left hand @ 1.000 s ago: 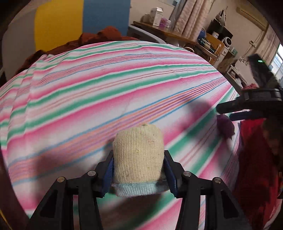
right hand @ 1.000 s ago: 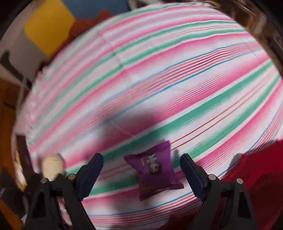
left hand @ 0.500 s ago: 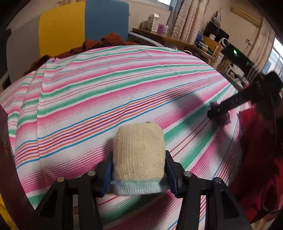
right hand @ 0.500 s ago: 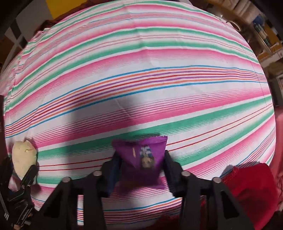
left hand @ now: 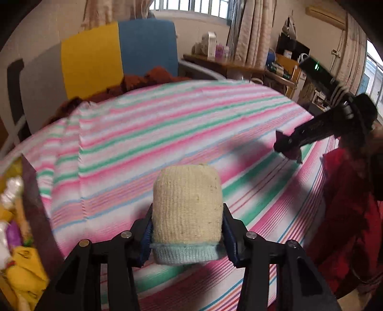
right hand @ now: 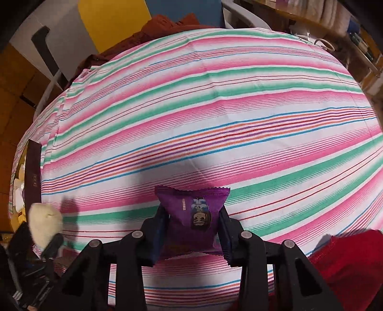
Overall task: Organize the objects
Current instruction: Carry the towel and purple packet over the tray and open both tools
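I get daylight from the windows [left hand: 186,6] at the top of my left view, blown out white. Motion blur smears the striped cloth [left hand: 148,134] there; my right view is sharper. Soft dark shadows fall on it in both. Fisheye bends the edges, and the corners go black.

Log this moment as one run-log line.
left gripper: shut on rolled sock | right gripper: shut on purple snack packet | both above striped cloth
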`<state>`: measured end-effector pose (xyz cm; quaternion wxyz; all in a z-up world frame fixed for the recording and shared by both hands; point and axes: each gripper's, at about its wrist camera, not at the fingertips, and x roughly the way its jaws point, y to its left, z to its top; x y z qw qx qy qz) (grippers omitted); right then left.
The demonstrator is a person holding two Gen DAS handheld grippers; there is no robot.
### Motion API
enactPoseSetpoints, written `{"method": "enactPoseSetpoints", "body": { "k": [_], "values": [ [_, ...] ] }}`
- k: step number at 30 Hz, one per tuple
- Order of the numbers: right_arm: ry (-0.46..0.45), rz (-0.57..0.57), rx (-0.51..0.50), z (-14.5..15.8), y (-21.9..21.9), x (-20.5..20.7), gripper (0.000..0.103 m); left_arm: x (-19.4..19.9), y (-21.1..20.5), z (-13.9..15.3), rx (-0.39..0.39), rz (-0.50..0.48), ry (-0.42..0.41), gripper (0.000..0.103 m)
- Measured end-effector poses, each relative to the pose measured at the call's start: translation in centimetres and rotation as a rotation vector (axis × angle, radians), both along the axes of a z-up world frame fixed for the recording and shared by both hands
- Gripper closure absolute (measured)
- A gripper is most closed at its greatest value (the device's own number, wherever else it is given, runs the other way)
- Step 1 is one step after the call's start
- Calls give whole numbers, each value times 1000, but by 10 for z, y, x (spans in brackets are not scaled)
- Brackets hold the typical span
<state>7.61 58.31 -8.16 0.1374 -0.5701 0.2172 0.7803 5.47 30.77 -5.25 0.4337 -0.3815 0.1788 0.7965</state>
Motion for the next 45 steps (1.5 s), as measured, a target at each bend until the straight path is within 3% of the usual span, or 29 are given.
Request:
{"method": "enactPoseSetpoints", "body": {
  "k": [6,18,31,38,45],
  "values": [
    [3,5,17,-3,-2,-11,63,-4,-16,29,57,44,38,54],
    [-22,70,79,6,-24,-15,63,-8,-44,47,112,104,26,54],
    [71,221,63,25,-101,-36,63,-18,-82,57,161,165,3,54],
    [161,307,17,41,-160,-55,63,-41,-131,66,198,288,3,54],
    [288,431,-54,69,-237,-80,63,-76,-204,73,232,499,-4,54]
  ]
}}
